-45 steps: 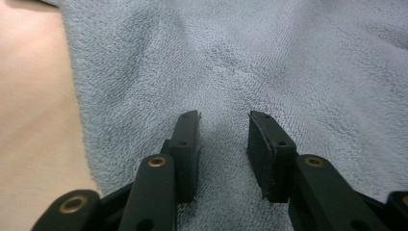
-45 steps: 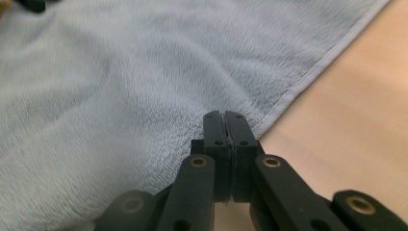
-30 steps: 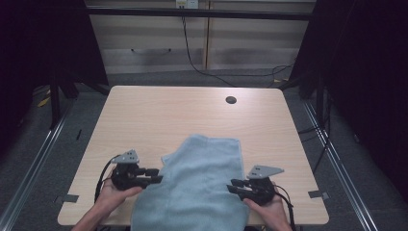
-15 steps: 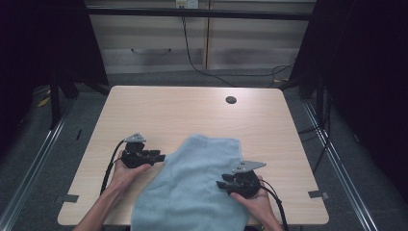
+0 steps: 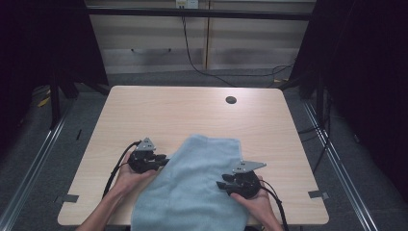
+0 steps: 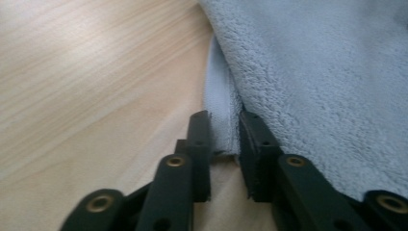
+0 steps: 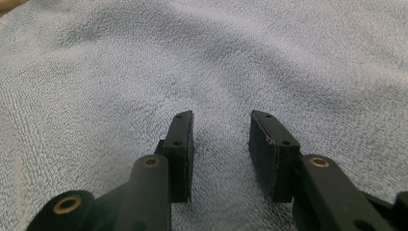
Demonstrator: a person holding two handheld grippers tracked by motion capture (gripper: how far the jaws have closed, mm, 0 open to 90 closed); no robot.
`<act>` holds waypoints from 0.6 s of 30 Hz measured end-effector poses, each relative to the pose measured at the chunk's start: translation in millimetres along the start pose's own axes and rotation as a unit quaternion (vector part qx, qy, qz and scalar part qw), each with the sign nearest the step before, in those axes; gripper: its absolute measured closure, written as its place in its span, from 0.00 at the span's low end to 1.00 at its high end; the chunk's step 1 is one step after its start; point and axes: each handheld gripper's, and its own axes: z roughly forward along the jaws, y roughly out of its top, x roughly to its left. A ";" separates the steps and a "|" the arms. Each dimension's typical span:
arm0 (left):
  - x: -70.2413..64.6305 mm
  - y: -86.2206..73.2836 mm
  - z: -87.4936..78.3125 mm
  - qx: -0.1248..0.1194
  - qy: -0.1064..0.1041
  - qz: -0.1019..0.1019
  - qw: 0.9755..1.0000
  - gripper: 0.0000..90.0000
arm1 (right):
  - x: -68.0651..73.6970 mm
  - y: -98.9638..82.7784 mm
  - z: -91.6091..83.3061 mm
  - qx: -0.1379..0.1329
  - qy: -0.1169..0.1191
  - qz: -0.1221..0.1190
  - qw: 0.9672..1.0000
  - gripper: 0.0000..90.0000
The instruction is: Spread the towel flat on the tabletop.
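Note:
A light blue towel (image 5: 192, 187) lies rumpled on the near half of the wooden table (image 5: 168, 110), its near end hanging over the front edge. My left gripper (image 5: 163, 161) is at the towel's left edge. In the left gripper view the jaws (image 6: 223, 118) have just been closing and now pinch the folded edge of the towel (image 6: 312, 72) against the tabletop. My right gripper (image 5: 222, 183) rests on the towel's right side, pointing left. In the right gripper view its jaws (image 7: 219, 115) stand open over the towel (image 7: 202, 57) with nothing between them.
A small dark round hole (image 5: 231, 100) sits in the table's far right part. The far half of the table is bare wood. Black cables (image 5: 192, 53) run across the floor behind the table, and dark curtains stand on both sides.
The left gripper moved forward and right to the towel's left edge and its jaws narrowed onto it. The right gripper shifted left onto the towel, then stayed put.

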 end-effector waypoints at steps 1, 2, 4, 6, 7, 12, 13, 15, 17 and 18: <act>-0.7 0.0 -0.6 0.002 -0.001 -0.003 1.000 0.88 | -0.1 -0.1 0.0 -0.001 0.001 -0.001 1.000 0.69; 0.4 -0.1 -1.0 0.004 -0.002 -0.009 1.000 0.91 | 0.1 -0.1 -0.2 0.000 0.000 -0.001 1.000 0.69; 3.9 -1.1 -2.5 -0.004 -0.007 -0.031 0.999 0.92 | 0.6 -0.1 -0.7 0.003 -0.002 -0.004 1.000 0.69; 9.9 -0.7 -7.5 -0.015 -0.009 -0.049 0.999 0.92 | 1.6 -0.4 -1.5 0.004 -0.004 -0.005 1.000 0.68; 12.7 0.9 -13.5 -0.026 -0.006 -0.053 0.998 0.92 | 1.7 -0.6 -2.1 0.005 -0.005 -0.008 1.000 0.68; 31.3 10.0 -49.8 -0.074 0.007 -0.080 0.994 0.92 | 1.7 -5.0 -9.5 0.012 -0.010 -0.006 1.000 0.69; 34.5 10.5 -54.4 -0.077 0.014 -0.082 0.994 0.92 | 1.4 -5.9 -10.8 0.012 -0.010 -0.007 1.000 0.68; 42.6 12.0 -65.5 -0.084 0.024 -0.084 0.993 0.92 | 1.8 -7.0 -12.8 0.014 -0.012 -0.007 1.000 0.68; 46.9 15.2 -73.0 -0.087 0.030 -0.083 0.992 0.92 | 2.4 -8.3 -14.5 0.015 -0.010 -0.011 1.000 0.68; 48.4 17.8 -75.4 -0.089 0.033 -0.080 0.992 0.92 | 3.1 -8.9 -15.7 0.018 -0.010 -0.011 1.000 0.68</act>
